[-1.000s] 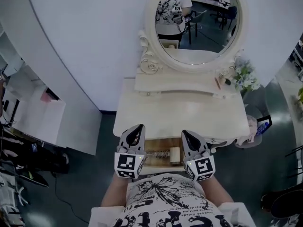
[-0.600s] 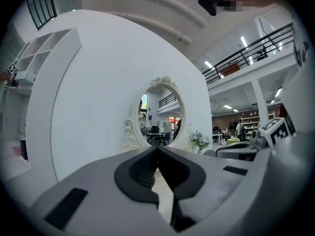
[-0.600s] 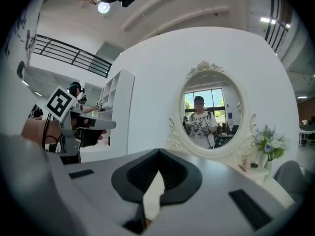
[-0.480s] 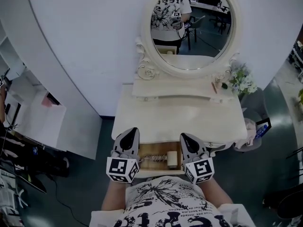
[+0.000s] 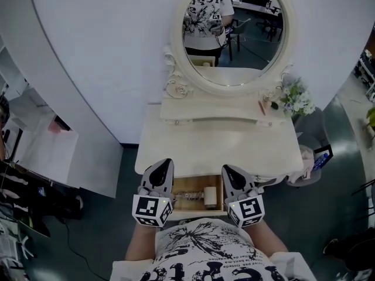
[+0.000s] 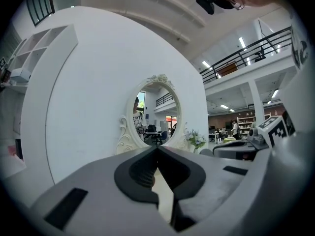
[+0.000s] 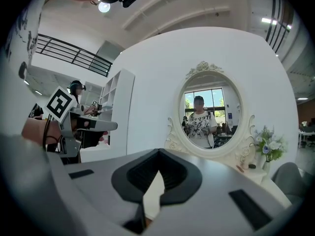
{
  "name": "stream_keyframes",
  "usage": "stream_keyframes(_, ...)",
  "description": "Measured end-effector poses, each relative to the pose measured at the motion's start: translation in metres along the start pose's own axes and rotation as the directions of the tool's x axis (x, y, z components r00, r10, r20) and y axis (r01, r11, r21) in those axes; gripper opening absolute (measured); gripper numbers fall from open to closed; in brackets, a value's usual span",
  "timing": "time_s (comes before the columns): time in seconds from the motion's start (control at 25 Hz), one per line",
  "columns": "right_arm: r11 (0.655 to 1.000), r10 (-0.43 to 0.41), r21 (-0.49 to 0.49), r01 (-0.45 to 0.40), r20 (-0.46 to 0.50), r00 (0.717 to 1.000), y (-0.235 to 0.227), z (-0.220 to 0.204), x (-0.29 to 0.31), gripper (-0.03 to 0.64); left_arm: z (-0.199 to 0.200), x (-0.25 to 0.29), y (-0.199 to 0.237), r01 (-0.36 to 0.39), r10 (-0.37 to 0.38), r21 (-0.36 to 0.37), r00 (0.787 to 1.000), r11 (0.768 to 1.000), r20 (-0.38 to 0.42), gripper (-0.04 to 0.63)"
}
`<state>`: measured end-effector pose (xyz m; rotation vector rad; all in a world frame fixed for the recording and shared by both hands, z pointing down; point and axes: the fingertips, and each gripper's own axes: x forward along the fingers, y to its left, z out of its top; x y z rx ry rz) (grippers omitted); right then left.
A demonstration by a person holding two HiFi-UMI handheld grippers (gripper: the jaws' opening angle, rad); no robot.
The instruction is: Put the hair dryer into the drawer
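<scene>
Standing against a white wall, a big pale counter point(image 5: 217, 148) is seen from above, with a round mirror point(image 5: 234, 34) fixed at its back. Under the front edge of the counter, a wooden drawer point(image 5: 183, 185) is pulled open. The left hand-held gripper point(image 5: 166, 163) is held level at the left side of the drawer, and the right hand-held gripper point(image 5: 227, 168) at the right side. Both are pressed together, and nothing is pinched in either one. A small cream thing with a coiled part is laid inside the drawer, near its right side. It is taken to be the hair dryer point(image 5: 211, 195), though it is too small to be sure. It is not held by anything, so the putting-in step looks done. What is left, it is thought, is the shutting of the drawer. For that, a closed gripper would need to be set against the drawer front and pushed gently toward the counter, with care that the coiled part is not caught.
</scene>
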<state>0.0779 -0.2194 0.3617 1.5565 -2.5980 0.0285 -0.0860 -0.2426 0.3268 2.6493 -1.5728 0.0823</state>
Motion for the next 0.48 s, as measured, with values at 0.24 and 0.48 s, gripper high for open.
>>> stream_keyframes(0.24, 1.0, -0.005, 0.0, 0.005, -0.007, 1.0, -0.0004, -0.001, -0.0006, 0.017, -0.0035, 0.001, -0.0011, 0.007, -0.007, -0.009, 1.0, 1.0, -0.009, 0.02)
stream_keyframes(0.48, 1.0, -0.005, 0.005, 0.005, -0.01, 1.0, 0.0012, -0.0028, -0.0001, 0.017, -0.0072, 0.0006, 0.0003, 0.007, -0.007, -0.022, 1.0, 1.0, -0.014, 0.02)
